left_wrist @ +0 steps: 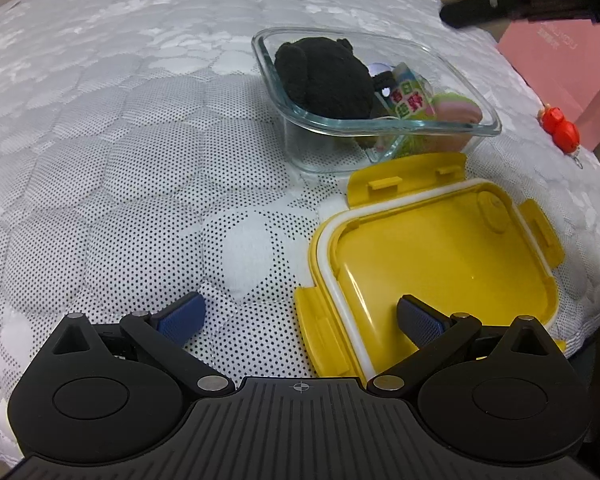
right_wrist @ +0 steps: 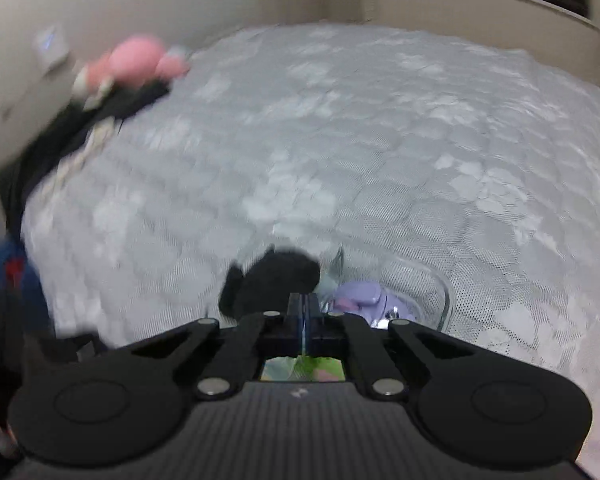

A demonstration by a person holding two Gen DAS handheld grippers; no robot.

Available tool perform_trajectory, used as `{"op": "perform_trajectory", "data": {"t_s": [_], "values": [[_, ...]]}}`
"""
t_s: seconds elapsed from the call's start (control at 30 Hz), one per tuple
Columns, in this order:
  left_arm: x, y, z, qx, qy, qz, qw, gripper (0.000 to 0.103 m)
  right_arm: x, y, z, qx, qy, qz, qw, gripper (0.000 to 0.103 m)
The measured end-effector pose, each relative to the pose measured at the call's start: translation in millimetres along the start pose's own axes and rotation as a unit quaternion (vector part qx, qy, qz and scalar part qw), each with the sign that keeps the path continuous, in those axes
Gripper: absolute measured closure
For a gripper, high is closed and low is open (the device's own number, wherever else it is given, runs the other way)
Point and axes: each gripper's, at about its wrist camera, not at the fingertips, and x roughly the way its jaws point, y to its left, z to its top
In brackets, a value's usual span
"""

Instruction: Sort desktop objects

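Trouble is most likely coming from the right gripper [right_wrist: 305,308]: its jaws are sitting pressed together with nothing visibly between them, and it is hovering just above the glass container [left_wrist: 476,92], so a careless dip could be knocking the rim or spilling what is inside. Inside the glass container are lying a black knitted toy [left_wrist: 324,76], a printed packet [left_wrist: 410,92] and a pink-green piece [left_wrist: 458,108]. The red toy [left_wrist: 560,128], just beyond the glass container's right side, is waiting unsorted near the bed's edge and may be rolling off. The left gripper [left_wrist: 300,316] is angling steeply down, jaws wide and empty, one finger over the yellow lid [left_wrist: 440,256], which is lying upturned just in front of the glass container.
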Motion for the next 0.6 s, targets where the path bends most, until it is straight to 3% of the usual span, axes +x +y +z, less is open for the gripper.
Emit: {"op": "perform_trajectory", "data": {"t_s": [0.03, 0.1, 0.17, 0.2, 0.43, 0.5, 0.53, 0.6], "values": [[-0.1, -0.3, -0.3, 0.001, 0.000, 0.000, 1.0000, 0.000, -2.1, -2.1, 1.8, 0.024, -0.012, 0.000, 1.000, 0.102], [-1.7, -0.5, -2.2, 0.004, -0.001, -0.001, 1.0000, 0.000, 1.6, -5.0, 5.2, 0.049, 0.005, 0.010, 0.999, 0.099], [-3.0, 0.5, -3.5, 0.004, -0.002, -0.004, 1.0000, 0.000, 6.2, -1.0, 4.5, 0.041, 0.026, 0.002, 0.999, 0.078], [-3.5, 1.8, -3.6, 0.001, -0.003, -0.007, 1.0000, 0.000, 8.8, 0.8, 3.3, 0.034, 0.034, -0.001, 0.999, 0.077], [-3.7, 1.0, -3.8, -0.002, -0.004, -0.006, 1.0000, 0.000, 45.2, -2.9, -16.5, 0.055, 0.063, 0.007, 0.996, 0.086], [-4.1, 0.7, -4.5, 0.000, -0.004, -0.006, 1.0000, 0.000, 57.9, -7.1, -22.9, 0.054, 0.078, -0.017, 0.995, 0.088], [-4.3, 0.6, -4.8, 0.001, -0.003, -0.006, 1.0000, 0.000, 62.7, -10.2, -26.1, 0.056, 0.084, -0.029, 0.994, 0.097], [-4.1, 1.5, -4.5, -0.001, -0.003, -0.007, 1.0000, 0.000, 61.7, -24.2, -29.2, 0.094, 0.078, -0.008, 0.992, 0.096]]}}
